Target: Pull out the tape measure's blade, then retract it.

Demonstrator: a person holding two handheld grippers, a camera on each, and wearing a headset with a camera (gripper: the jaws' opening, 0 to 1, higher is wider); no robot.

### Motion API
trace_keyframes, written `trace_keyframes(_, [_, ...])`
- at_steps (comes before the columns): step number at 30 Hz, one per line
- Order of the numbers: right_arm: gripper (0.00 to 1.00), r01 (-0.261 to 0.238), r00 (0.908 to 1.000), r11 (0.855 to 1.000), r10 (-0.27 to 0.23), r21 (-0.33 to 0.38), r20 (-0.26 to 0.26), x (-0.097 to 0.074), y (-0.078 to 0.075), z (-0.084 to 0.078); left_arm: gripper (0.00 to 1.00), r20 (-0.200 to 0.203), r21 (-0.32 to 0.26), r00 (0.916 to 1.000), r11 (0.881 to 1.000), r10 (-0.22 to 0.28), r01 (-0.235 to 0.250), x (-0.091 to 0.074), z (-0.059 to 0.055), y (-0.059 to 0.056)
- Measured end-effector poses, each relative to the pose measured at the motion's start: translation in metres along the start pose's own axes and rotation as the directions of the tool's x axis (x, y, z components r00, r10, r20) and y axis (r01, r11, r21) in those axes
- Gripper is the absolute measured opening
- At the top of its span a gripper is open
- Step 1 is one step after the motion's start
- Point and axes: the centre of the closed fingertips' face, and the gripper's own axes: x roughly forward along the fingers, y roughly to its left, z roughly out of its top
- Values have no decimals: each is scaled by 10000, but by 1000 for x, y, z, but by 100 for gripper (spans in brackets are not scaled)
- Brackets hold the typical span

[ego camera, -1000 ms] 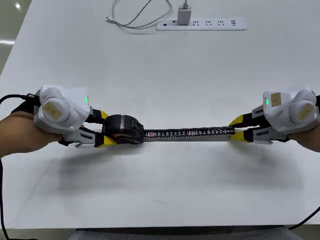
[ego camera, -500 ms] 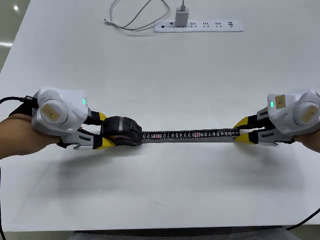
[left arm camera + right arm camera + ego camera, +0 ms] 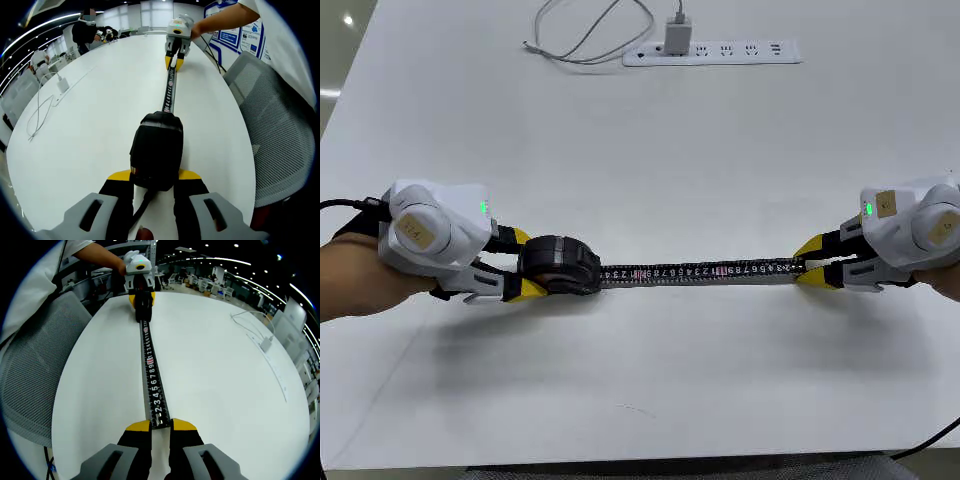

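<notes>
A: What takes up most of the head view?
B: A white table (image 3: 650,150), running to every edge of the frame.
A: And the tools?
B: The left gripper (image 3: 525,264), at the left middle, is clamped on the tape measure's case (image 3: 558,265) — yellow tips on either side of the black body. The right gripper (image 3: 810,266), at the right middle, pinches the end of the blade (image 3: 705,271).
A: Where does the blade lie?
B: Drawn out, in a straight line across the lower middle between the two, numbers facing up.
</notes>
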Motion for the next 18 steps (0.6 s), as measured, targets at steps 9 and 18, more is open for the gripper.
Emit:
trace_keyframes(9, [9,-327,9988,9995,328,14,-375,0,4,-1,26,-61,-42,9997,9997,230,-230,0,1,0])
trace_keyframes(18, [10,-389,9973,9992,389,18,-617,1,5,-3,27,-7,-37,9997,9997,246,-246,0,1,1])
